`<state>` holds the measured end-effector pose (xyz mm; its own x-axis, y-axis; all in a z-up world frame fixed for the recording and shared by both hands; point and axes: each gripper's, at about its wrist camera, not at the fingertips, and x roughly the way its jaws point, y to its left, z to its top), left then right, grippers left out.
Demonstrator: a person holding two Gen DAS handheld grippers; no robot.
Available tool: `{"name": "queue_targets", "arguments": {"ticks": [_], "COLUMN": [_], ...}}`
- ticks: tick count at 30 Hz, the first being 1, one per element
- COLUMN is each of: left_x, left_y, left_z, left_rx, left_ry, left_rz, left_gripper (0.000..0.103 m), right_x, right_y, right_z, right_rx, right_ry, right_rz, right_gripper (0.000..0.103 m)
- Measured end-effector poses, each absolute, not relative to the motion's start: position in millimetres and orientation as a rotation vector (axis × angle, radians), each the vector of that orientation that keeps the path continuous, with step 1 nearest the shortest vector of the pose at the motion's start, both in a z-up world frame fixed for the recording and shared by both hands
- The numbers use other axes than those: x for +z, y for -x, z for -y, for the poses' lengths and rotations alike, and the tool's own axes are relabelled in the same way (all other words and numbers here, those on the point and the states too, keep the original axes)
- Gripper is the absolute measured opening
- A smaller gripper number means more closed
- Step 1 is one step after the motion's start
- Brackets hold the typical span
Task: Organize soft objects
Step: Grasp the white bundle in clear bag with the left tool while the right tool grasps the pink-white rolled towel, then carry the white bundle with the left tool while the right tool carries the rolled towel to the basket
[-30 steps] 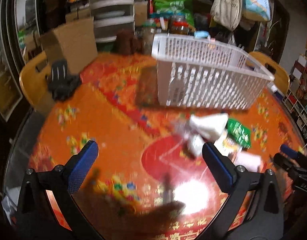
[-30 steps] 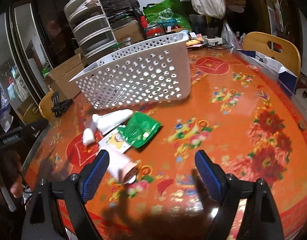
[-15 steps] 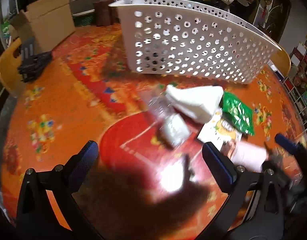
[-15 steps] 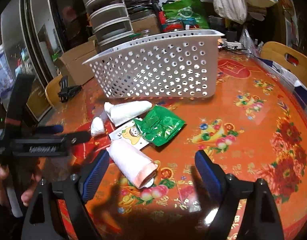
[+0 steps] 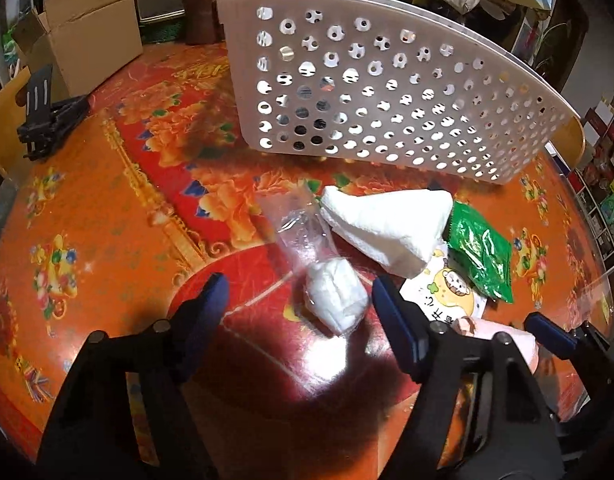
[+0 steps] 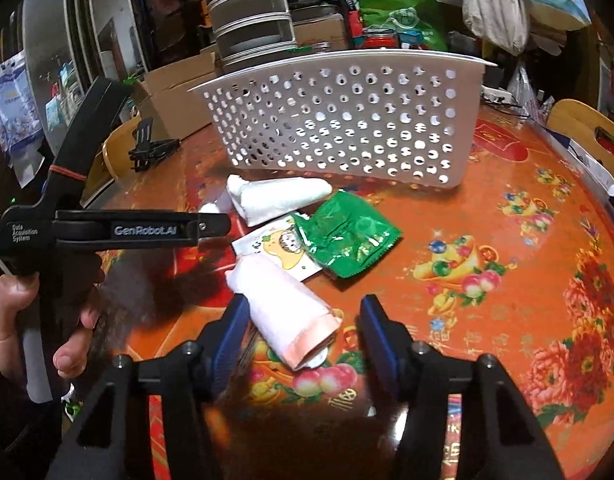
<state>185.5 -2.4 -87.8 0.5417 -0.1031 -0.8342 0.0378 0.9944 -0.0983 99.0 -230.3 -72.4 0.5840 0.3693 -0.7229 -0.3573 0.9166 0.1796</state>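
A white perforated basket point(image 5: 379, 96) point(image 6: 347, 120) stands on the orange patterned table. In front of it lie a rolled white towel point(image 5: 387, 228) point(image 6: 279, 196), a clear bag with a white wad point(image 5: 335, 296), a green packet point(image 5: 481, 250) point(image 6: 347, 236), a cartoon sachet point(image 5: 447, 292) point(image 6: 279, 248) and a rolled pink cloth point(image 6: 287, 312) point(image 5: 503, 340). My left gripper point(image 5: 301, 300) is open, its fingers either side of the bagged wad. My right gripper point(image 6: 303, 328) is open around the pink cloth's near end.
A cardboard box point(image 5: 91, 28) and a black folded stand point(image 5: 47, 120) sit at the table's far left. Wooden chairs point(image 6: 587, 128) ring the table. Shelves, drawers and bags crowd the background. The left gripper's body point(image 6: 107, 232) shows in the right wrist view.
Both grippers moved forward and down toward the pile. The left now straddles the bagged wad and the right straddles the pink cloth. Both jaw gaps have narrowed.
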Motion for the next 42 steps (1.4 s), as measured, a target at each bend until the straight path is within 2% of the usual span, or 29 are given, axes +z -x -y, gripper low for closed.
{"name": "queue_targets", "arguments": {"ticks": [3, 7, 10, 18, 24, 31, 42], "left_x": [-89, -89, -88, -89, -86, -79, -68], "left_y": [-184, -181, -178, -164, -156, -147, -136], "left_z": [6, 7, 8, 1, -9, -13, -20], "left_rx": [-0.086, -0.067, -0.064, -0.087, -0.091, -0.11, -0.124], "left_ry": [0.054, 0.03, 0.019, 0.027, 0.045, 0.053, 0.071], "left_rz": [-0.988, -0.977, -0.968, -0.943, -0.927, -0.896, -0.85], "left_gripper": [0.062, 0.051, 0.034, 0.033, 0.033, 0.033, 0.033], "right_x": [-74, -74, -74, -69, -67, -66, -51], "right_y": [-99, -96, -94, -85, -83, -76, -62], "right_z": [225, 227, 224, 215, 217, 222, 222], "right_rx": [0.44, 0.453, 0.465, 0.471, 0.485, 0.487, 0.488], "right_ry": [0.018, 0.012, 0.033, 0.111, 0.099, 0.067, 0.048], "right_rz": [-0.86, -0.853, -0.847, -0.795, -0.772, -0.766, -0.711], "right_gripper": [0.049, 0.046, 0.042, 0.032, 0.029, 0.019, 0.016]}}
